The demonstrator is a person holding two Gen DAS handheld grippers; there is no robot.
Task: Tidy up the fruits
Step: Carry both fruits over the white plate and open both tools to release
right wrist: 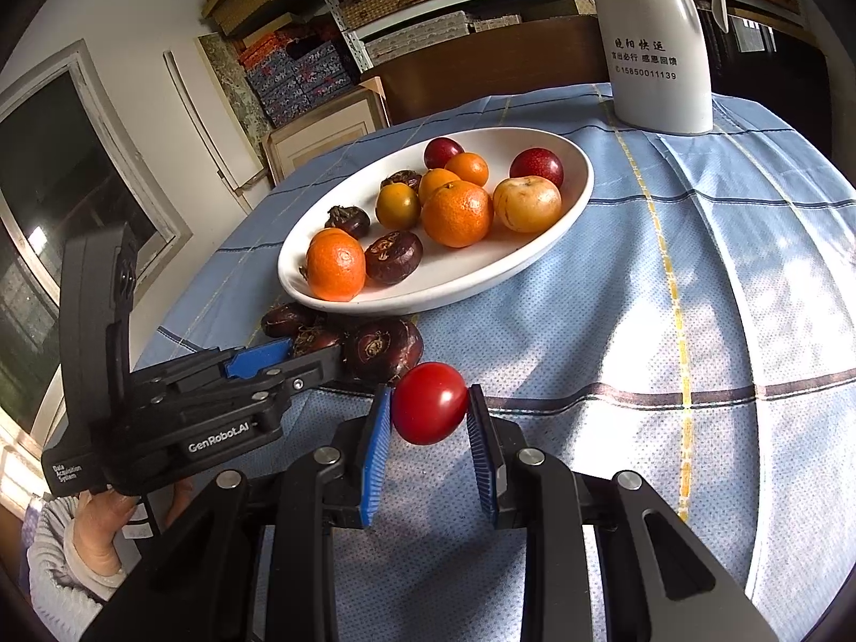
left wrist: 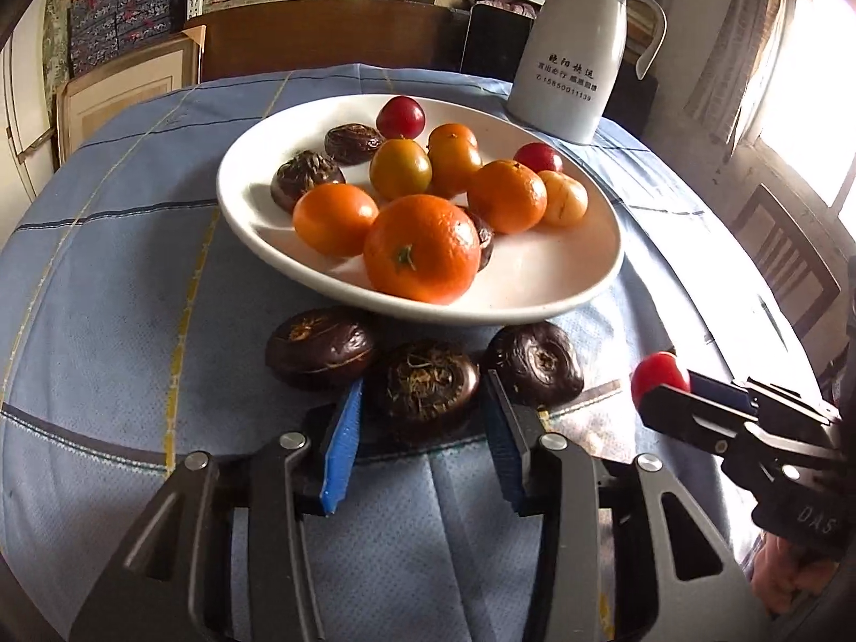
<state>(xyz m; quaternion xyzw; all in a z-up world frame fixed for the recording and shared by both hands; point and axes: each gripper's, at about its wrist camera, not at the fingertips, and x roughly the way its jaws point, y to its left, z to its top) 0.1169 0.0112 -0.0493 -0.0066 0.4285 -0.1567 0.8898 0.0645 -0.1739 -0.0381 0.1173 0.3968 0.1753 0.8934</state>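
Observation:
Three dark water chestnuts lie on the blue cloth in front of a white plate (left wrist: 535,310) that holds oranges, red fruits and more chestnuts. My left gripper (left wrist: 422,390) has its blue pads against both sides of the middle water chestnut (left wrist: 425,382), which rests on the cloth. The other two chestnuts (left wrist: 321,348) (left wrist: 535,364) sit close on either side of it. My right gripper (right wrist: 430,406) is shut on a red cherry tomato (right wrist: 430,401), held just above the cloth to the right of the chestnuts; the left wrist view shows that tomato (left wrist: 658,372) too.
A white thermos jug (left wrist: 572,53) stands behind the plate at the far right of the table. The plate's near rim (right wrist: 455,289) almost touches the chestnuts. A wooden chair (left wrist: 786,257) stands off the table's right edge. Shelves of boxes fill the background.

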